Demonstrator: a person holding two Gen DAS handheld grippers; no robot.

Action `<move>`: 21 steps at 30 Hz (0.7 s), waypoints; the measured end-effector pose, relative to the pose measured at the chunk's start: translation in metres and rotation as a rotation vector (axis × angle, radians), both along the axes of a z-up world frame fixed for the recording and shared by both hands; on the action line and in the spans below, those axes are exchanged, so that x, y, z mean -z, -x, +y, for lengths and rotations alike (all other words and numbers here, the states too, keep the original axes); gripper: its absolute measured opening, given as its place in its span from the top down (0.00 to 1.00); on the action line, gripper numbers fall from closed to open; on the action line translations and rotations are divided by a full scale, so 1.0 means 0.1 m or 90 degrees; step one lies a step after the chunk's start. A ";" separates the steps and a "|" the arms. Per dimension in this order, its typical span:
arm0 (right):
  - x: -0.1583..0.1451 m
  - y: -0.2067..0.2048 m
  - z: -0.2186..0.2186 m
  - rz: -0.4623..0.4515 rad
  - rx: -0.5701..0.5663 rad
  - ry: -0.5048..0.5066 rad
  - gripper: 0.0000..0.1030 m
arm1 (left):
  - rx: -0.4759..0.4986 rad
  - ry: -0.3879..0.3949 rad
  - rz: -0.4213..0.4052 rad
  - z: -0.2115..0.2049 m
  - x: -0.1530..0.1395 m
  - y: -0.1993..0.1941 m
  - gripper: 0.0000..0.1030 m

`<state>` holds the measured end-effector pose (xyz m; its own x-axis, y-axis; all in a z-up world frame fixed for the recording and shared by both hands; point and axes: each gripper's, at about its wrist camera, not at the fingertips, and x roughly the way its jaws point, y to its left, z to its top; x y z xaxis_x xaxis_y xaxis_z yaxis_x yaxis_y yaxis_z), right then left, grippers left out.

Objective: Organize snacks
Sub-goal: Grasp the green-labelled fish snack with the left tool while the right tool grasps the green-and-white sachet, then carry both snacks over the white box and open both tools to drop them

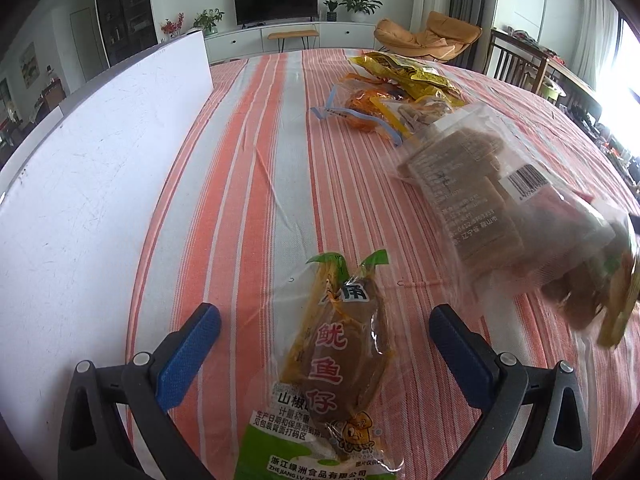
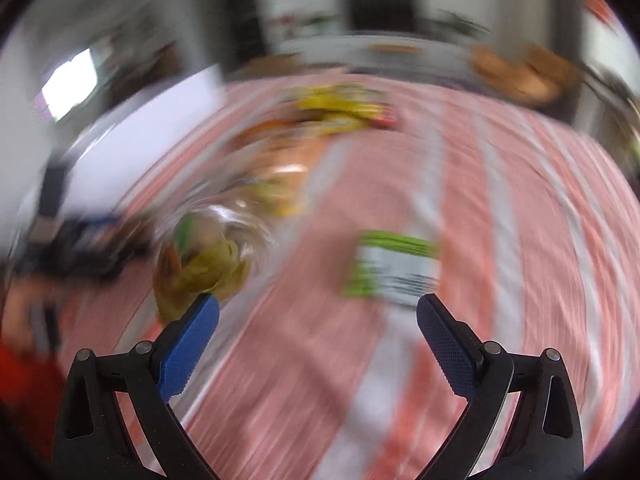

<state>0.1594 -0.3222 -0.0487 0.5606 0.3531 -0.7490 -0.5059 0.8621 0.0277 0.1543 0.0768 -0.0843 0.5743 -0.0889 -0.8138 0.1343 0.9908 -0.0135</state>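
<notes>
Brown biscuit slabs filled a clear plastic bag (image 1: 480,200) right of the green-ended squid packet (image 1: 336,368); both grippers (image 1: 324,332) (image 2: 318,322) gaped apart, holding nothing.

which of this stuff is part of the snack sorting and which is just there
Part of the job:
- squid snack packet, lying between the open left gripper fingers
- clear bag of brown biscuits
- yellow snack bags
- green and white packet, ahead of the open right gripper
- white box

Just there:
- striped tablecloth
- television
- potted plants
- orange lounge chair
</notes>
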 end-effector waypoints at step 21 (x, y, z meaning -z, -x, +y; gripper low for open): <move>0.13 -0.96 -0.56 0.155 0.187 0.043 0.50 | -0.009 0.117 0.009 0.19 -0.30 0.26 0.67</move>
